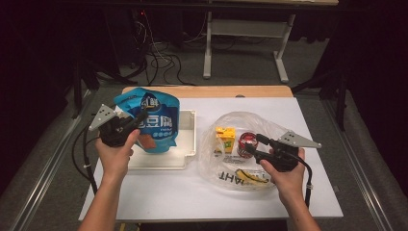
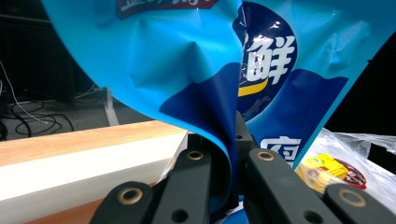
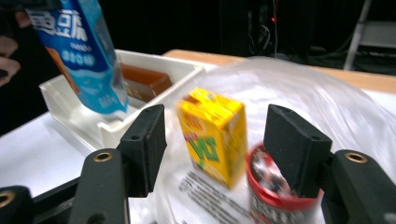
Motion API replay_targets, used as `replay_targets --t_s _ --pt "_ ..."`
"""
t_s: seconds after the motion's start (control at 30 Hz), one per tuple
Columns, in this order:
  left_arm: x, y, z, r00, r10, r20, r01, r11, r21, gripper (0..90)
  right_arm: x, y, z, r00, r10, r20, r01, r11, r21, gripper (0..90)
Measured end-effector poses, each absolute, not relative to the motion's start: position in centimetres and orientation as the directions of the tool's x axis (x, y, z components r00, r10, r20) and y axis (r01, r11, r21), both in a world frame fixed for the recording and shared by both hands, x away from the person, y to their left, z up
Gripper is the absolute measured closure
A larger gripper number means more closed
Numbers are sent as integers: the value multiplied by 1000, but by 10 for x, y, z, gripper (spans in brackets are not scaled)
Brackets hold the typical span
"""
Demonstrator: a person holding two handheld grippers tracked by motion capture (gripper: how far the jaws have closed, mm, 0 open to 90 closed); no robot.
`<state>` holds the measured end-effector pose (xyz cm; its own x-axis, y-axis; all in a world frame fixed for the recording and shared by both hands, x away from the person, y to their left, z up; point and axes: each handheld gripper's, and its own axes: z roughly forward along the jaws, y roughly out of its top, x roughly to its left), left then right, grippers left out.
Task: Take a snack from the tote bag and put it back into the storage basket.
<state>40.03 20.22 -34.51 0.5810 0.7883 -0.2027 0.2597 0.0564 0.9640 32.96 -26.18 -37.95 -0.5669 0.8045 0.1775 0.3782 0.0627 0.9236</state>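
While left gripper [image 1: 132, 122] clamps fold of blue pouch [image 1: 155, 120] above white tray [image 1: 187, 139], pouch hides tray's contents except brown block [image 3: 142, 80]; right of it, yellow carton [image 1: 225, 138] and red-rimmed can [image 1: 248, 144] stand in clear bag [image 1: 250, 126], print blurred; right gripper [image 1: 251, 144], jaws spread, holds nothing

My left gripper [image 1: 137, 120] clamps blue pouch [image 1: 155, 122], held over white tray [image 1: 188, 139] near table's [image 1: 192, 197] far-left corner; pouch blocks tray's left half, right half open. I see brown item [image 3: 144, 79] on tray floor. My right gripper [image 1: 254, 146], jaws apart, faces yellow carton [image 1: 225, 138] and red-lidded can [image 1: 247, 144] in clear bag [image 1: 240, 120] toward right edge. Near edge bare, free passage.
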Motion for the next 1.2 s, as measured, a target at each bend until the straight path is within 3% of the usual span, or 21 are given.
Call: replay_targets --t_s 0.43,0.93,1.2 --pt "416 240 -379 516 813 -268 298 122 947 893 326 -274 -392 -540 818 198 407 47 912 396" --pt "421 264 -400 462 835 -297 278 182 943 869 329 -276 -403 -523 825 215 434 40 900 404" --pt "419 260 -398 451 839 -304 301 177 937 653 329 -277 -407 -517 827 220 445 40 895 405"
